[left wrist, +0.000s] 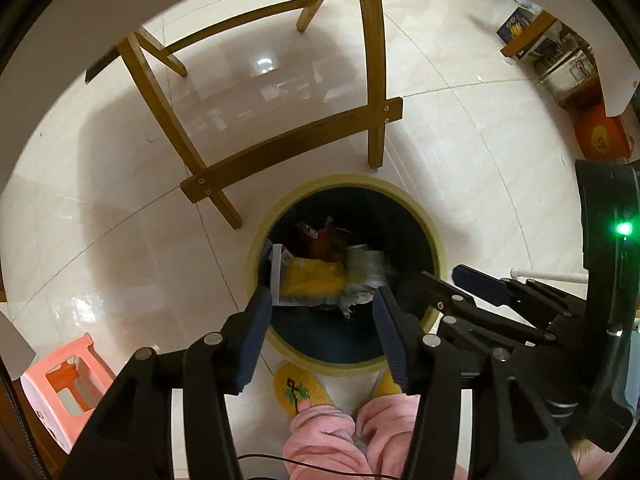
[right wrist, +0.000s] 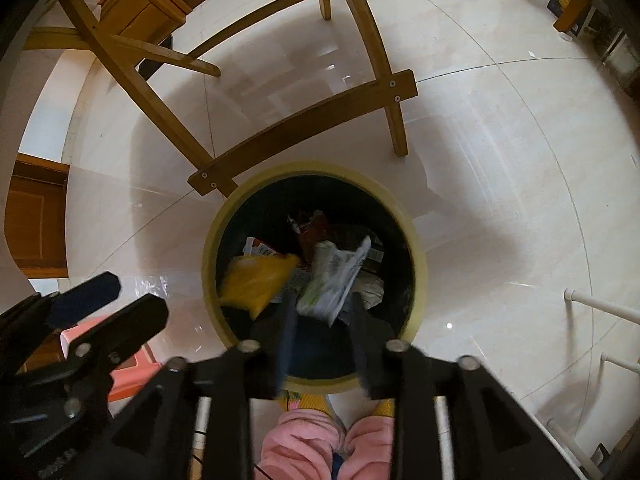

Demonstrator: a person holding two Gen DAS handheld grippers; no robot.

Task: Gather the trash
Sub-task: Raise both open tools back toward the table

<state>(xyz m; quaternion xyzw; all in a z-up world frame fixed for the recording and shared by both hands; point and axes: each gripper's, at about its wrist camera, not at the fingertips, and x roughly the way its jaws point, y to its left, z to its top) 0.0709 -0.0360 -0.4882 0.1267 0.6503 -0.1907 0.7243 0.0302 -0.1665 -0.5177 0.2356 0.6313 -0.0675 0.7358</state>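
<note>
Step in hand, as I read it: dropping trash into the bin (left wrist: pixel 438 236), both grippers straight over its mouth, person's slippers at the near rim.

Left gripper (left wrist: pixel 322 300): jaws apart, nothing pinched. Yellow bag (left wrist: pixel 312 276) sits just past the left pad, a blurred grey wrapper (left wrist: pixel 366 270) beside the right pad; both look loose, over or in the bin, and I can't tell if they've landed yet. To do it well: keep tips inside the rim line, hold jaws wide, lift straight up w/o snagging the bag edge.

Right gripper (right wrist: pixel 322 308): jaws part-open, blurred. A white-green wrapper (right wrist: pixel 334 278) lies between the tips, tilted; pads don't seem to press it, so I'd call it let go, not gripped. Same advice: stay centred over the opening, no sideways sweep, since a light wrapper can cling to a pad and ride back out. Check both pads are bare before pulling away.

Bin contents, left to right in the right view: yellow bag against the left wall, a white-red packet (right wrist: pixel 260 247) behind it, a dark red-brown pack (right wrist: pixel 312 226) at the back, then the white-green wrapper, w/ crumpled pale paper (right wrist: pixel 370 290) at the right. Dark liner, fill level hard to judge. No trash on the floor (right wrist: pixel 500 140) nearby in view.
</note>
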